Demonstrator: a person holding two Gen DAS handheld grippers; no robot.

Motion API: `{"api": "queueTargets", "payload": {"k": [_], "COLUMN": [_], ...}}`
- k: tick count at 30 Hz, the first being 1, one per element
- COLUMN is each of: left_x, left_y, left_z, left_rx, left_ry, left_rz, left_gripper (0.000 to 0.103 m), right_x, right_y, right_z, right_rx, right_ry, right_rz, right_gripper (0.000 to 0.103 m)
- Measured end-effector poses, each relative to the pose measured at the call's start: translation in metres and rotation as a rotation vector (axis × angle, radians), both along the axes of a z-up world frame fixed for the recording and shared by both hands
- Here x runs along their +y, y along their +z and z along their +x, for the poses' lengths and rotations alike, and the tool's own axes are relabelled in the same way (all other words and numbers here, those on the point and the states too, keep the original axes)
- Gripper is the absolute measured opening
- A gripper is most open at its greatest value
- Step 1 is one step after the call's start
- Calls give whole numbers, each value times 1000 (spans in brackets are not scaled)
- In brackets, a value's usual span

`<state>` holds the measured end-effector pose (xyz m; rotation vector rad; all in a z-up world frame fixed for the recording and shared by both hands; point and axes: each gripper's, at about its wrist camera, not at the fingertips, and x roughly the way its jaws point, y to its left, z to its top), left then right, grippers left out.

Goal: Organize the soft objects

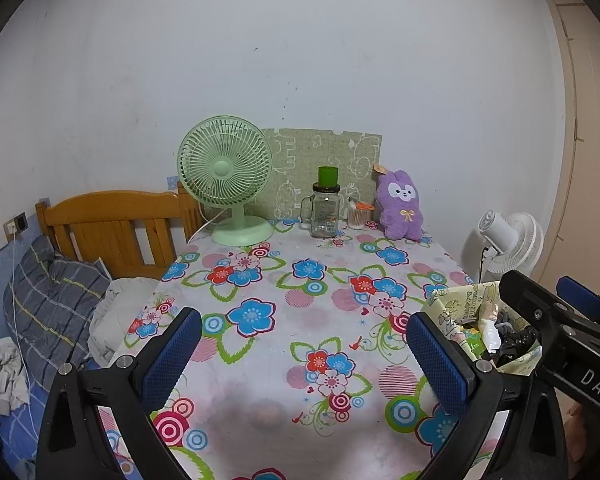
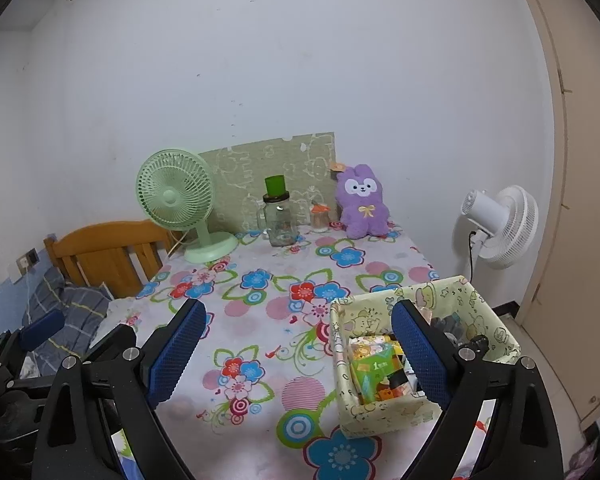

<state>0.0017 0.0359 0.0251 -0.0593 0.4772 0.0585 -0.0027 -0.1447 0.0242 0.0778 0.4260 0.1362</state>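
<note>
With both the left gripper [image 1: 304, 354] and right gripper [image 2: 300, 354] empty, jaws wide apart, reach past the fabric basket [image 2: 416, 410] to the purple plush [image 2: 363, 204] at the worktop's far edge, pinching its body squarely.

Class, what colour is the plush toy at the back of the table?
Purple, with a white face; the plush toy shows best in the right wrist view.

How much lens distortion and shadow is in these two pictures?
Left wrist view: strong fisheye, dark corners, the beige door frame bows, and a soft shadow sits on the flowered tablecloth. Right wrist view: same bowing, even light, sharp purple plush rabbit.
</note>
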Motion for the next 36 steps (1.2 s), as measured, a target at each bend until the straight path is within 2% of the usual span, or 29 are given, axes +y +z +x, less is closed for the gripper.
{"api": "queueTargets", "payload": {"k": [36], "left_x": [-2], "left_y": [-3], "left_z": [5], "left_rx": [16], "left_ry": [10], "left_rz": [-6], "left_gripper": [103], "right_x": [-10], "right_y": [-8], "right_z": [11], "right_rx": [35], "right_ry": [-20], "right_rz": [24], "right_gripper": [96]}}
